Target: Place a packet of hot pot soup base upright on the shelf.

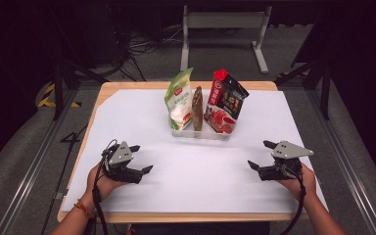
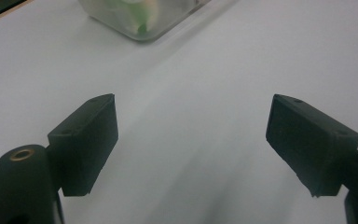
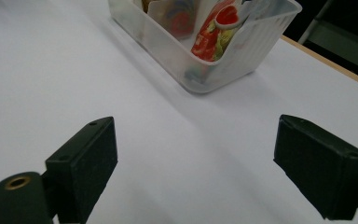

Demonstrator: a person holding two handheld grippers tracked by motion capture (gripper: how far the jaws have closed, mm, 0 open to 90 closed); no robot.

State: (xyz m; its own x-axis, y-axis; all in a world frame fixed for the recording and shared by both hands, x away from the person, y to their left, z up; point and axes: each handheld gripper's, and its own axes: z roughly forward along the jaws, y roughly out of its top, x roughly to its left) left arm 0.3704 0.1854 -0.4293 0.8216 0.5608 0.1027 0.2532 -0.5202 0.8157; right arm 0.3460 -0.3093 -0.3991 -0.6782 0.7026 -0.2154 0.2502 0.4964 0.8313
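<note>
Left gripper (image 1: 138,159), lower left of the high view — jaws wide, nothing between them. Right gripper (image 1: 262,155), lower right — jaws wide, nothing held. Both sit over the white sheet (image 1: 191,181). Upper centre: clear tub (image 1: 200,133) holding three upright packets — green (image 1: 178,98), brown (image 1: 197,108), red (image 1: 224,100).

From my left gripper's camera, the clear bin (image 2: 142,21) ran off the top edge, and what stood inside was a green and white blur I could not read. From my right gripper's camera the packets (image 3: 209,35) in it were cut off at the top, only their lower parts showing through the cloudy wall. In the high view the print on the green packet (image 1: 178,98) and red packet (image 1: 225,100) was too small to read.
</note>
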